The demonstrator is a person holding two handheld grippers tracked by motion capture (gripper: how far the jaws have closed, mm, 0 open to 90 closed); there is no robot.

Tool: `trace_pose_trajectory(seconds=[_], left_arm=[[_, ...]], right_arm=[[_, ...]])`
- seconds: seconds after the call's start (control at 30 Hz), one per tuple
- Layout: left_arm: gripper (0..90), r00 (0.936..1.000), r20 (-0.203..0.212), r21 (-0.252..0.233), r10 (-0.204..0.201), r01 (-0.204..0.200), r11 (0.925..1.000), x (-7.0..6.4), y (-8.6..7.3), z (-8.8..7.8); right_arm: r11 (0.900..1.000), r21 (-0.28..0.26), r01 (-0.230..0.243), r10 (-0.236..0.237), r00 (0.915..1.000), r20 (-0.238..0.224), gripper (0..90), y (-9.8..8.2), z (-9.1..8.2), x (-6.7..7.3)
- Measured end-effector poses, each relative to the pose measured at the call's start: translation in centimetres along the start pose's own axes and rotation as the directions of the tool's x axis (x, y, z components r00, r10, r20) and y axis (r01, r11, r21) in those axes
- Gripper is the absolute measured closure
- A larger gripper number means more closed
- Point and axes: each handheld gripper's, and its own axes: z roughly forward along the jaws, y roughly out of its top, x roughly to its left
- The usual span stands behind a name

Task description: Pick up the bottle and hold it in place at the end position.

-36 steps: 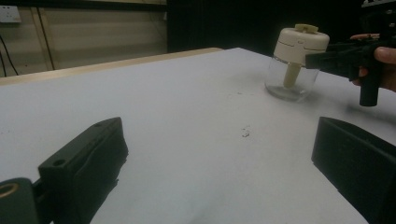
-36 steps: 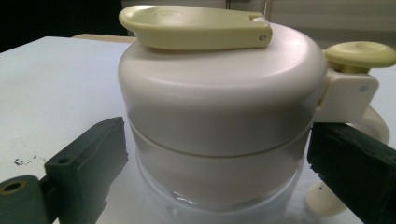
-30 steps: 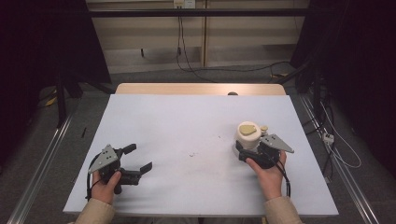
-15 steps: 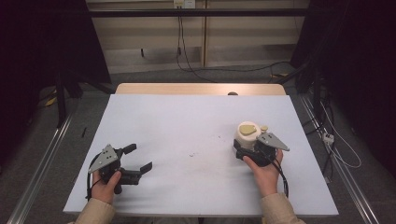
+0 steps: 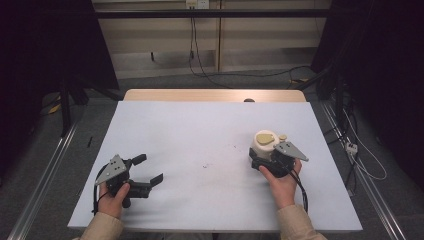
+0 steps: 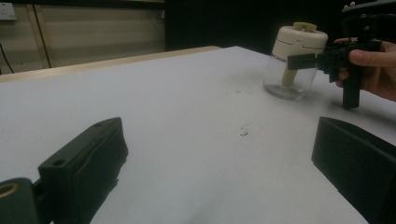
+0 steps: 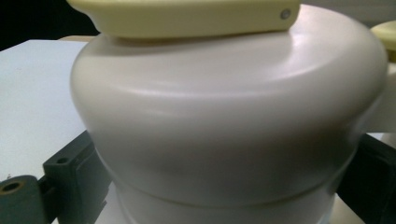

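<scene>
At about 7 o'clock on the pale grey table top (image 5: 210,150), closest to the person, the left gripper (image 5: 150,170) rests low with its jaws spread wide and nothing between them; in the left gripper view only bare surface lies between the two black jaws. At about 4 o'clock the right gripper (image 5: 257,159) has its jaws set around the short clear-bodied jar with a bulbous cream plastic lid and pale yellow flip tab (image 5: 265,144). In the right gripper view the lid (image 7: 224,107) swells between the jaws, one on each flank just under its widest bulge. They look pressed against it, so I judge the jar to be grasped, though the contact itself is partly hidden.

The jar stands upright on the table, its long axis vertical, straight ahead of the right gripper at its 12 o'clock. From the left gripper it lies well apart, off toward 2 o'clock (image 6: 295,60). The right hand (image 5: 280,180) is by far the nearer, so any lift or twist falls to it.

Farther off, a bare wooden strip (image 5: 215,95) runs along the table's far edge.
</scene>
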Motion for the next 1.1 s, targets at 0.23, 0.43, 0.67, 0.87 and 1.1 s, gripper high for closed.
trace_pose_trajectory(seconds=[0.23,0.43,0.67,0.87,1.1], left_arm=[[2.7,1.0,-0.003,-0.004,-0.004,0.004,1.0,0.0,0.01,-0.01],[2.7,1.0,-0.006,-0.005,-0.003,0.003,1.0,0.05,0.02,-0.04],[2.7,1.0,-0.002,-0.007,-0.008,0.008,0.9999,0.01,0.01,-0.01],[2.7,1.0,-0.001,-0.006,-0.007,0.007,1.0,-0.01,0.01,0.01],[2.7,0.9999,-0.002,-0.011,-0.011,0.011,0.9999,-0.03,0.03,-0.01]], right_arm=[[1.0,-0.012,0.027,-0.027,0.9996,0.007,5.2,0.09,-0.15,0.08],[0.999,-0.034,0.007,-0.007,0.9999,0.011,5.5,0.07,-0.27,0.04],[0.999,-0.046,0.02,-0.02,0.9998,-0.009,5.8,0.18,-0.37,0.33],[0.998,-0.045,0.038,-0.039,0.9991,-0.018,6.0,0.3,-0.46,0.37],[0.997,-0.053,0.059,-0.061,0.9976,-0.033,6.2,0.47,-0.58,0.61]])
